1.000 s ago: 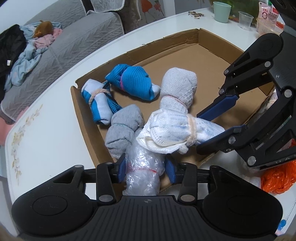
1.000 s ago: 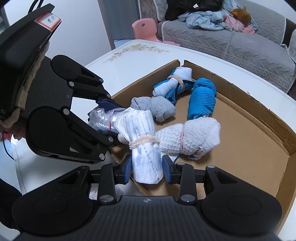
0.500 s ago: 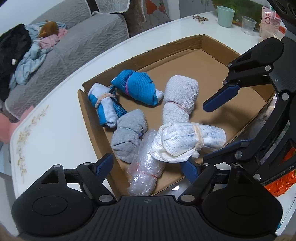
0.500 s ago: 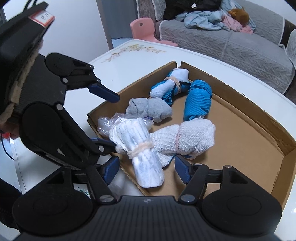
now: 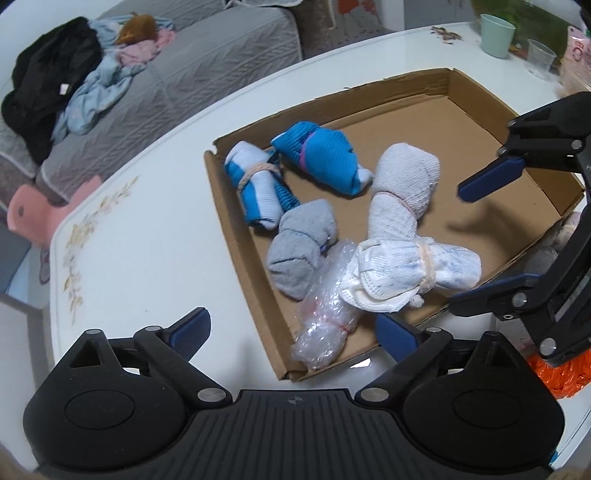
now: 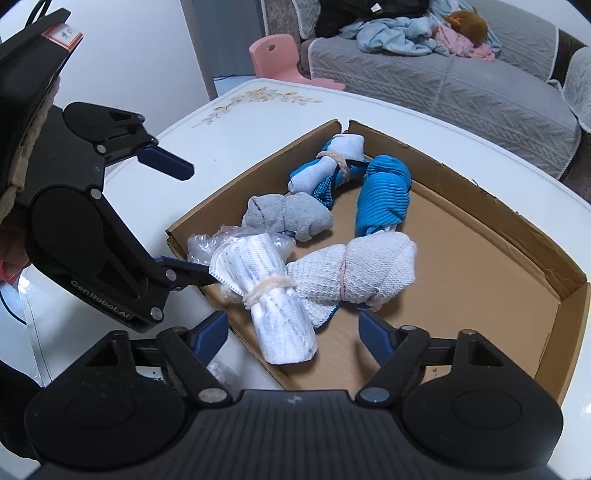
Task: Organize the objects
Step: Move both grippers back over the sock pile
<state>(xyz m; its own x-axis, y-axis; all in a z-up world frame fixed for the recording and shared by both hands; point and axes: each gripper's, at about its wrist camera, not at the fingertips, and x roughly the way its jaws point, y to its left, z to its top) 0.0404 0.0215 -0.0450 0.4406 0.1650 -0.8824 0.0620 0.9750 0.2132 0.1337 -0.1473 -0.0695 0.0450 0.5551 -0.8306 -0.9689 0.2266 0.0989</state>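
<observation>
A shallow cardboard box (image 5: 236,236) (image 6: 517,236) on the white table holds several rolled bundles: a clear plastic roll (image 5: 325,321) (image 6: 201,245), a white mesh roll (image 5: 413,273) (image 6: 273,306), a white towel roll (image 5: 402,192) (image 6: 365,273), a grey sock roll (image 5: 301,251) (image 6: 291,214), a blue roll (image 5: 325,158) (image 6: 384,199) and a blue-white roll (image 5: 255,192) (image 6: 328,166). My left gripper (image 5: 291,332) is open just behind the plastic roll. My right gripper (image 6: 291,332) is open around the mesh roll's near end, not touching it.
A grey sofa (image 5: 207,66) with heaped clothes (image 5: 74,85) and a pink stool (image 5: 40,210) stand beyond the table. A green cup (image 5: 496,35) and a clear cup (image 5: 540,59) are at the far right. Orange plastic (image 5: 557,373) lies near the right gripper.
Both grippers have opened and drawn back. The left let go of the plastic roll, the right let go of the white mesh roll; both rolls now lie in the box.
</observation>
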